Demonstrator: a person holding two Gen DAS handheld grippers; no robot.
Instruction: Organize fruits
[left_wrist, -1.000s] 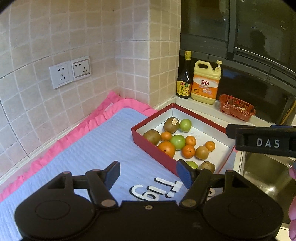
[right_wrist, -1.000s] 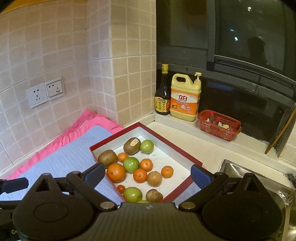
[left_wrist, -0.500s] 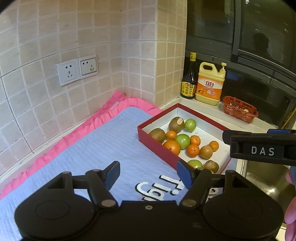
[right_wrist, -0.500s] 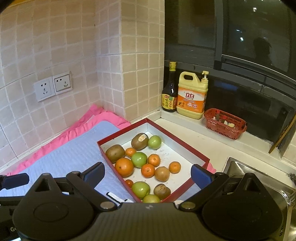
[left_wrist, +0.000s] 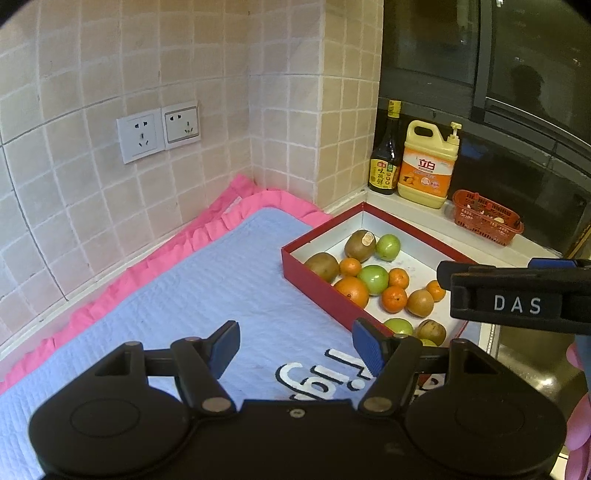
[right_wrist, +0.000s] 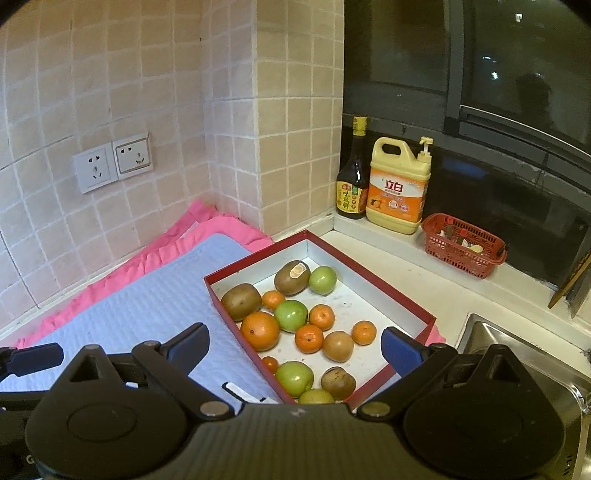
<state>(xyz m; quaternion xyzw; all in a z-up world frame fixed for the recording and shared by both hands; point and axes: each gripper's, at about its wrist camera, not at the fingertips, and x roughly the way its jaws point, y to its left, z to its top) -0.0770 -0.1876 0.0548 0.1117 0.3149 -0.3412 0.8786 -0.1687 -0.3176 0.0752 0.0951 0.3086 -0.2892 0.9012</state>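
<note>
A red box (right_wrist: 373, 283) with a white floor holds several kiwis, green apples, tangerines and one large orange (right_wrist: 259, 330). The box also shows in the left wrist view (left_wrist: 314, 280). My left gripper (left_wrist: 294, 343) is open and empty above the blue mat (left_wrist: 207, 295), left of the box. My right gripper (right_wrist: 295, 345) is open wide and empty, hovering above the near part of the box. The right gripper's finger (left_wrist: 517, 295) shows at the right of the left wrist view.
A pink-edged mat (right_wrist: 140, 306) covers the counter by the tiled wall with sockets (right_wrist: 112, 166). A sauce bottle (right_wrist: 352, 173), a yellow detergent jug (right_wrist: 399, 188) and a red basket (right_wrist: 461, 245) stand on the window ledge. A steel sink (right_wrist: 524, 354) lies at the right.
Both grippers have pulled back and risen a little, so the box and fruit look smaller and farther away. Both stay open and empty.
</note>
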